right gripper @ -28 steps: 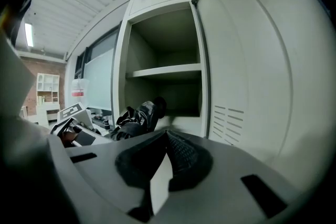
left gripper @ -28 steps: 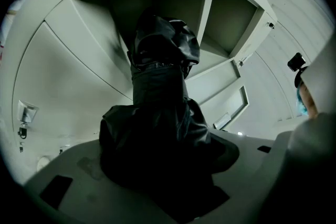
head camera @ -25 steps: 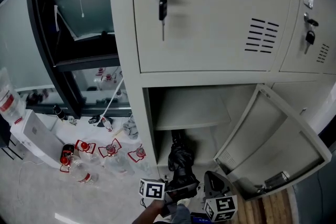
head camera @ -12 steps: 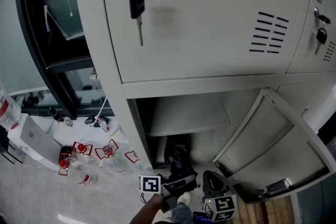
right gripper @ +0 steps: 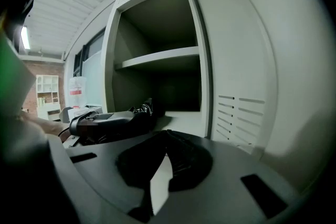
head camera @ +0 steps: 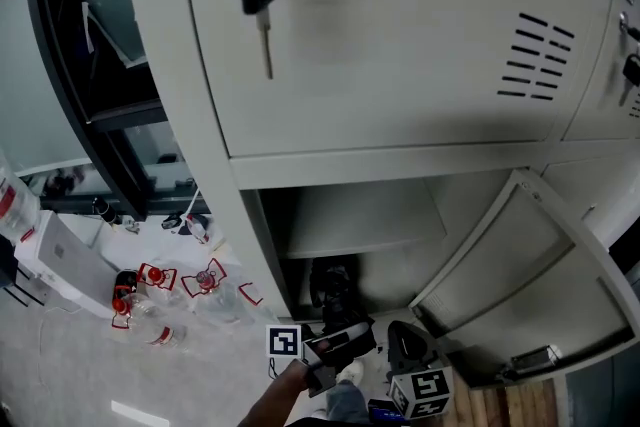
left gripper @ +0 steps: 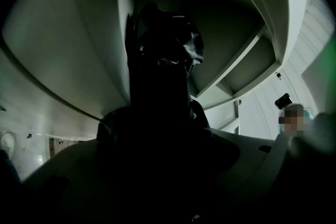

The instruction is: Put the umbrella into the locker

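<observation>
Only its own view shows left gripper [head camera: 328, 353] clamping the umbrella [left gripper: 164, 52].

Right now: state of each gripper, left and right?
Left gripper: closed on the black umbrella.
Right gripper: closed, holding nothing.

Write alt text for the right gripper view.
The left tongs hold a black umbrella with its end inside the open locker, beneath the shelf. In the foreground, the right tongs are shut and empty, beside the open door.
</observation>
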Demonstrator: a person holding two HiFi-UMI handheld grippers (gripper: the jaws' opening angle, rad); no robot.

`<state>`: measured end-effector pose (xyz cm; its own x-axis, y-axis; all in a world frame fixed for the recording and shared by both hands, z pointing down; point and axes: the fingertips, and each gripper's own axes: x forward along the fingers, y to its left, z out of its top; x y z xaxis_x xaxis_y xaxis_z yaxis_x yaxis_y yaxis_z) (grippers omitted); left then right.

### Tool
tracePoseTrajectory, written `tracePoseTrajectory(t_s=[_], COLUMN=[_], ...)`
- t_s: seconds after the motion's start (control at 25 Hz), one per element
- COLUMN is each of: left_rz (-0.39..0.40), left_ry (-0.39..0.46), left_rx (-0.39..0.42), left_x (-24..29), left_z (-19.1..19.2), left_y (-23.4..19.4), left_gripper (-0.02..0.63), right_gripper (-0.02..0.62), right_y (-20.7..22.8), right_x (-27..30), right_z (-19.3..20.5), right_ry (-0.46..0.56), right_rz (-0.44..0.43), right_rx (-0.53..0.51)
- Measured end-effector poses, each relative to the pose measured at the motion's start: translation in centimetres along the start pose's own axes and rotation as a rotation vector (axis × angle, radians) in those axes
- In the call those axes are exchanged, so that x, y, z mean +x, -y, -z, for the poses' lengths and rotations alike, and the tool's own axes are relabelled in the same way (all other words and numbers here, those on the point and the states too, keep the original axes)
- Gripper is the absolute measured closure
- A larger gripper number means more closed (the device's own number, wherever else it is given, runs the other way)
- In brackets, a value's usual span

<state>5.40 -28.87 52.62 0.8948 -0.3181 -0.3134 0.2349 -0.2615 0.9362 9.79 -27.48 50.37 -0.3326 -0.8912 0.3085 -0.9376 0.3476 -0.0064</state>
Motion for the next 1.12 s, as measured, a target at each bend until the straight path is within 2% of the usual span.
tracePoseTrajectory(t_s=[0.08, 0.24, 0.44, 0.84, 0.92, 1.04, 1.12], left_rz=[0.025, 0.019, 0.002, -0.085, -0.157, -0.344, -0.417], left_ry=[0.011, 0.052, 0.09, 0.197, 0.235, 0.229, 0.219], left_rx=[-0.014, -0.059, -0.031, -0.003, 0.082, 0.349, 0.465], left_x=[-0.3, -1.0, -2.0, -5.7, -7.3, -9.9, -10.9], left_z=[-0.1, -0.2, -0.4, 0.0, -0.1, -0.6, -0.7], left_y=[0.1, -0.2, 0.0, -0.2, -0.2, -0.2, 0.4], left_gripper=[0.316, 0.275, 0.258, 0.256, 0.258, 0.258, 0.259], right_gripper=[0.594, 0.594, 0.594, 0.594, 0.594, 0.594, 0.594], right_y=[-0.4, -0.7, -0.8, -2.3, -2.5, -2.9, -3.4], right_x=[0.1, 0.0, -0.4, -1.8, -2.1, -2.7, -3.1], right_z=[0.0, 0.2, 0.3, 0.3, 0.1, -0.2, -0.2], right_ry=[-0.001, -0.006, -0.002, 0.016, 0.023, 0.035, 0.039], right_rz=[-0.012, -0.027, -0.028, -0.05, -0.049, -0.05, -0.053], right_rx=[-0.001, -0.002, 0.002, 0.0, -0.005, -0.012, -0.017])
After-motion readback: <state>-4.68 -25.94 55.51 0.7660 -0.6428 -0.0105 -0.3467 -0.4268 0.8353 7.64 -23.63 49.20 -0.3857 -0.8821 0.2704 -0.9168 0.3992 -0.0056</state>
